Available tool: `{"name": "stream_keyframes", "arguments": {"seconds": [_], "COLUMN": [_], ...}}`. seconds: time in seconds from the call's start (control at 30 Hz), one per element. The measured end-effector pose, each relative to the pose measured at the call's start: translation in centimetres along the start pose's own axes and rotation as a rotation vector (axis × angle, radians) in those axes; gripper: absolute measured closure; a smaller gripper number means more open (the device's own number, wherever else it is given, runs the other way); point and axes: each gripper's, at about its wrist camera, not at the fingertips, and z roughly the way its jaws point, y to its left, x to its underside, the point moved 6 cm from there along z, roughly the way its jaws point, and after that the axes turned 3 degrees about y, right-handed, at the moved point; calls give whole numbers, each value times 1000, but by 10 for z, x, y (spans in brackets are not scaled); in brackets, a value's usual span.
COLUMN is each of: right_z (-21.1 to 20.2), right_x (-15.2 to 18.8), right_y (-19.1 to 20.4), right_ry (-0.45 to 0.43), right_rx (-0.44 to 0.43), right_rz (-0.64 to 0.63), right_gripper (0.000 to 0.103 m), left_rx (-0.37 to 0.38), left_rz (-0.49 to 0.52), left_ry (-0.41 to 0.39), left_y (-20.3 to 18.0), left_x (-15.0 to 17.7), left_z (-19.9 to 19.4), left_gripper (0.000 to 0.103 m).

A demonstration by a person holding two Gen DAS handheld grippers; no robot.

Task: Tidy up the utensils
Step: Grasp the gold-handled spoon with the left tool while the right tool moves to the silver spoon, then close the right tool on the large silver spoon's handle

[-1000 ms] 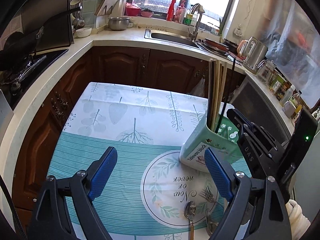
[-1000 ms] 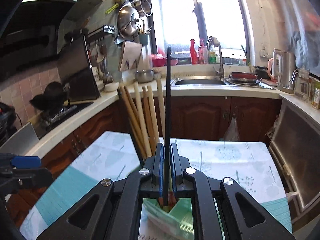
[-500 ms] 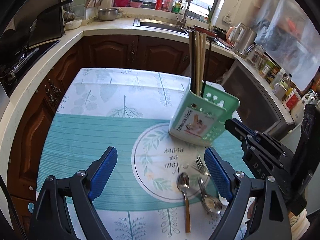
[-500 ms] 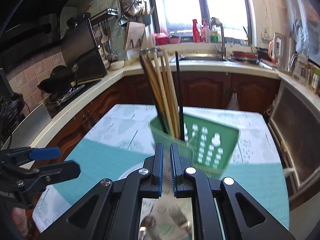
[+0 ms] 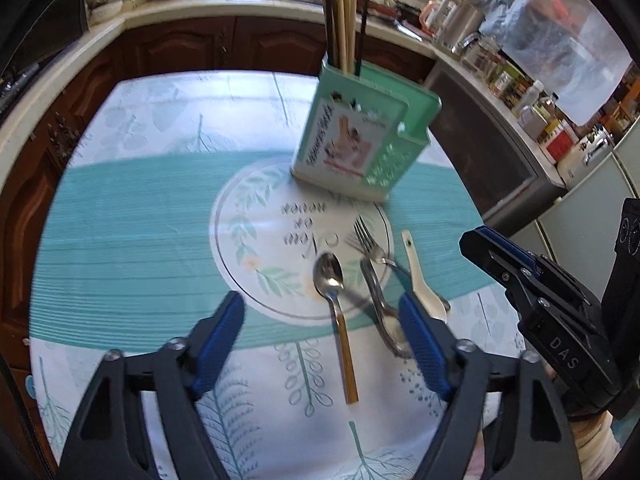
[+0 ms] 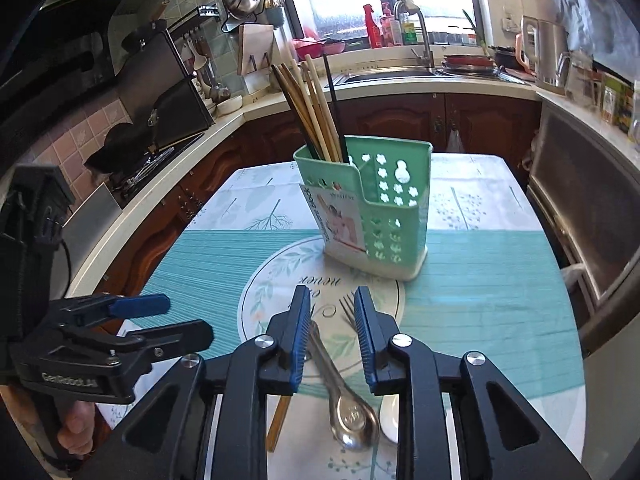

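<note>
A green holder (image 6: 368, 208) is standing on the table (image 5: 132, 220), with chopsticks (image 6: 316, 108) sticking up from its back compartment. Just in front of it a spoon (image 5: 334, 304), a fork (image 5: 370, 244), a ladle (image 6: 344, 396) and a white spoon (image 5: 420, 276) are lying loose. The left gripper (image 5: 322, 340) is hovering over the spoon, jaws wide but just closing, gripping nothing. The right gripper (image 6: 332, 336) is hanging above the ladle, jaws just opening to a narrow gap, empty.
</note>
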Motion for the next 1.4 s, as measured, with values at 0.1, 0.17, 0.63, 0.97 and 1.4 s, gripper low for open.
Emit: {"name": "stream_keyframes", "arguments": {"seconds": [0.1, 0.17, 0.63, 0.97, 1.4], "right_z": [-4, -5, -2, 3, 9], "right_x": [20, 34, 62, 61, 63], "right_y": [-9, -15, -38, -45, -45], "right_ry": [26, 48, 96, 96, 97], "right_rx": [-6, -6, -42, -75, -89], "right_rz": [24, 35, 118, 148, 164], "right_gripper": [80, 80, 80, 80, 80], "left_rx": [42, 55, -65, -196, -214], "left_rz": [-30, -41, 54, 128, 95], "left_ry": [76, 110, 207, 295, 338], "left_y": [-2, -3, -34, -51, -30], "left_x": [10, 15, 18, 17, 16], "left_z": [22, 33, 78, 110, 121], "left_gripper": [45, 51, 62, 75, 99]}}
